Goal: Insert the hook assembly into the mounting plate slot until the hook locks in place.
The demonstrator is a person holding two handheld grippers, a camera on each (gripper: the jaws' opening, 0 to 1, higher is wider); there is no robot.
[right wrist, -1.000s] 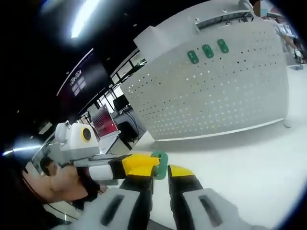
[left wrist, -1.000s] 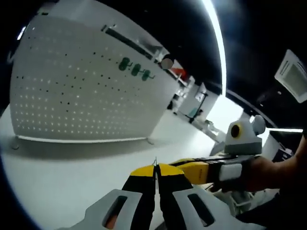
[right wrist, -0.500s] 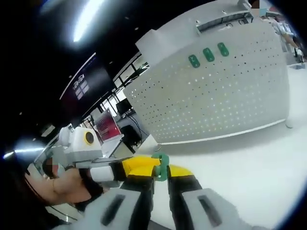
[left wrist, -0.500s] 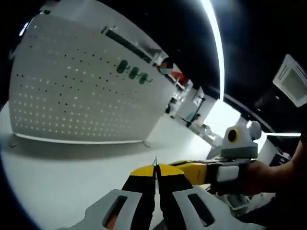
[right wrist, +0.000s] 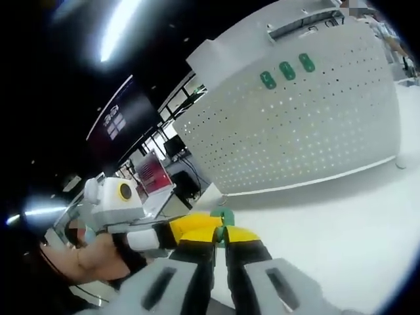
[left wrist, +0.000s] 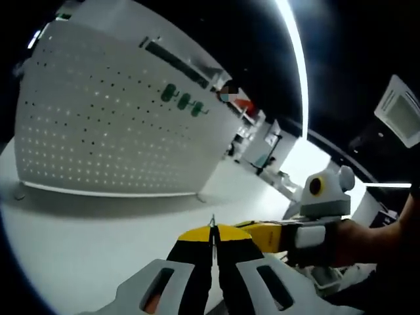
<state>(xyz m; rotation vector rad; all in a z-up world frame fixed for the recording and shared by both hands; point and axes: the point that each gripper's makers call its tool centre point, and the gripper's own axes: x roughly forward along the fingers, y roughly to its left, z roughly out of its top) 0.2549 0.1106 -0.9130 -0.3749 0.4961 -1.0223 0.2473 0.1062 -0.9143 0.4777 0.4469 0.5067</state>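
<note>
Above the white bench (right wrist: 341, 216): right claw (right wrist: 221, 231) clenched on green hook (right wrist: 224, 217), left claw (left wrist: 212, 233) clenched around something thin, pegboard (right wrist: 308, 131) well apart; insertion not yet begun.

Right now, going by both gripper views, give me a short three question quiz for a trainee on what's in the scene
1. True or false: the right gripper has its jaws closed on a green hook.
2. How many green hooks already hang on the white pegboard? A) one B) three C) five
3. Fill in: the left gripper pinches a thin ____ piece between its closed jaws.

Key: 1 true; 2 B; 3 metal, as far as the left gripper view lets me tell; it is too small to name.
</note>
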